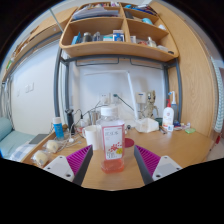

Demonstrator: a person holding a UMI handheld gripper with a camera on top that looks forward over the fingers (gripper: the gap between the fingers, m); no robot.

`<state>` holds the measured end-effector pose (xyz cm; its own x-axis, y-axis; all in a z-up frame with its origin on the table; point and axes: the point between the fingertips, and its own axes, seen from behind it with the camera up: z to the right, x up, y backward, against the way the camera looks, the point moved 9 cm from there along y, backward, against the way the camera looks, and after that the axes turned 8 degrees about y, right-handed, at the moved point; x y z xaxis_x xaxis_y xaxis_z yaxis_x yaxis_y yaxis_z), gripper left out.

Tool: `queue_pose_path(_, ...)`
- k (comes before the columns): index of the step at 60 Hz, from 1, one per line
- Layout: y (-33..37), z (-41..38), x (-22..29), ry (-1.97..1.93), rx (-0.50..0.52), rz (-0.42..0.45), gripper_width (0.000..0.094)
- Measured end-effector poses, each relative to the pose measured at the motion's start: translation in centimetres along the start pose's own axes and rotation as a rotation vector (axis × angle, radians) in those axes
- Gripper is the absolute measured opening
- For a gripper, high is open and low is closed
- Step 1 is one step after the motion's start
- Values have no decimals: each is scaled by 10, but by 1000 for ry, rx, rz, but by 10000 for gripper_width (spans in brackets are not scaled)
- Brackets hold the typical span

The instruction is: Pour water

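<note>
**Bottle between the pads, not yet clamped**

Claw [113, 160] apart, pink pads [78, 156] flanking a clear bottle [112, 145] with pink liquid low in it and a white label. Bottle upright on the wooden bench [185, 148], between the fingers, seemingly with gaps either side. Best closed squarely at mid-body, below the shoulder, then lifted straight up before tilting; probably light and slippery, so a firm, level squeeze. No obvious receiving cup made out. Clutter along the bench's far edge: a white bottle with red cap [168, 118] toward the right, a blue can [58, 130] toward the left. Above, wooden shelves [115, 45] crowded with small items; white wall behind.
</note>
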<state>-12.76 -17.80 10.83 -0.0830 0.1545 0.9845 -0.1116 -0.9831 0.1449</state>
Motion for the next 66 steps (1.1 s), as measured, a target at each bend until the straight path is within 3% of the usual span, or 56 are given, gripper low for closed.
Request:
queue_pose_path(16,-55,-3,5,51,41,-7,840)
queue_pose_path(19,-60,-8,6,71,75,6,782)
queue_pose_path(23,-64,-8,6,94,82,26,602)
queue_pose_path(37,-67,-13,8,129,110,22,440)
queue_pose_path(51,-69,0,23,298,129,31,438)
queue_pose_path(66,-117,47,60,1051,-44,104,439)
